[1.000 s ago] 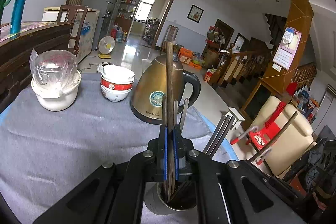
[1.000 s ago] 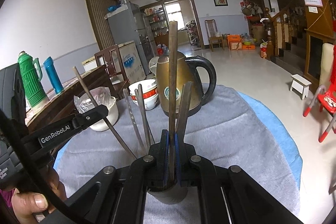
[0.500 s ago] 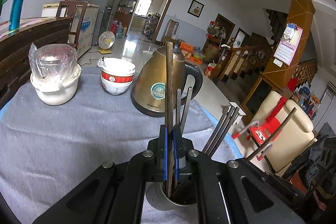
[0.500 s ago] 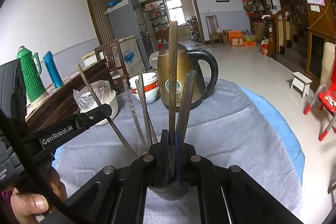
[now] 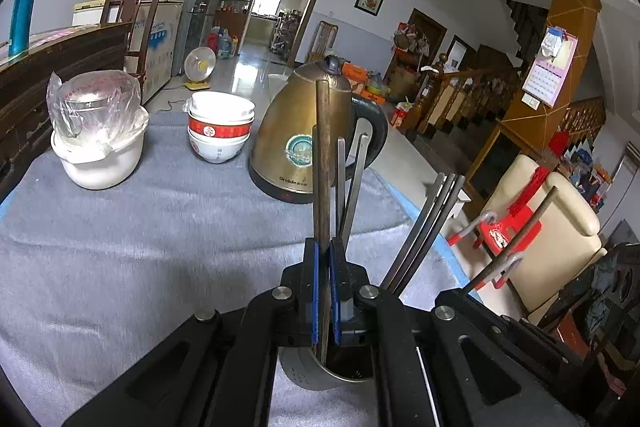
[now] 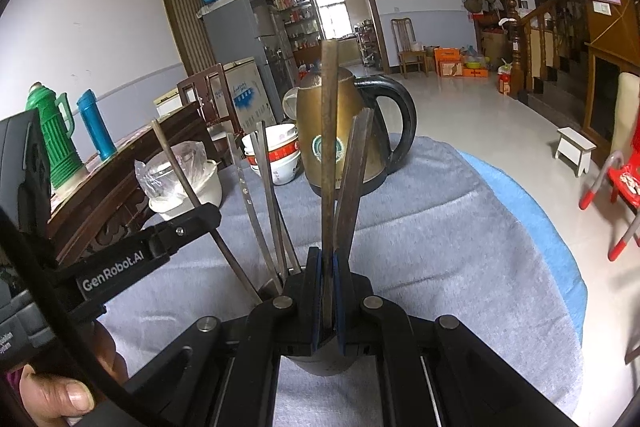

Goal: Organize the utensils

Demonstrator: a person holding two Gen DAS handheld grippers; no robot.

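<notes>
In the left wrist view my left gripper (image 5: 323, 291) is shut on a brown wooden chopstick (image 5: 322, 155) that stands upright, its lower end in the metal utensil cup (image 5: 316, 375). Several metal chopsticks (image 5: 424, 227) lean out of the same cup. In the right wrist view my right gripper (image 6: 329, 291) is shut on another brown chopstick (image 6: 329, 131) over the cup (image 6: 320, 363). The left gripper (image 6: 176, 231) shows at the left there, clamped on a thin stick (image 6: 178, 167) that leans away from the cup.
A brass kettle (image 5: 304, 131) stands behind the cup on the grey cloth (image 5: 120, 259). Stacked bowls (image 5: 220, 131) and a white pot with a bagged lid (image 5: 96, 131) sit at the far left. The table edge (image 6: 560, 227) drops off to the right. A hand (image 6: 60, 395) shows at lower left.
Both grippers have tipped slightly downward, so the kettle and room sit higher in both views. Each keeps its grip on its chopstick over the cup.
</notes>
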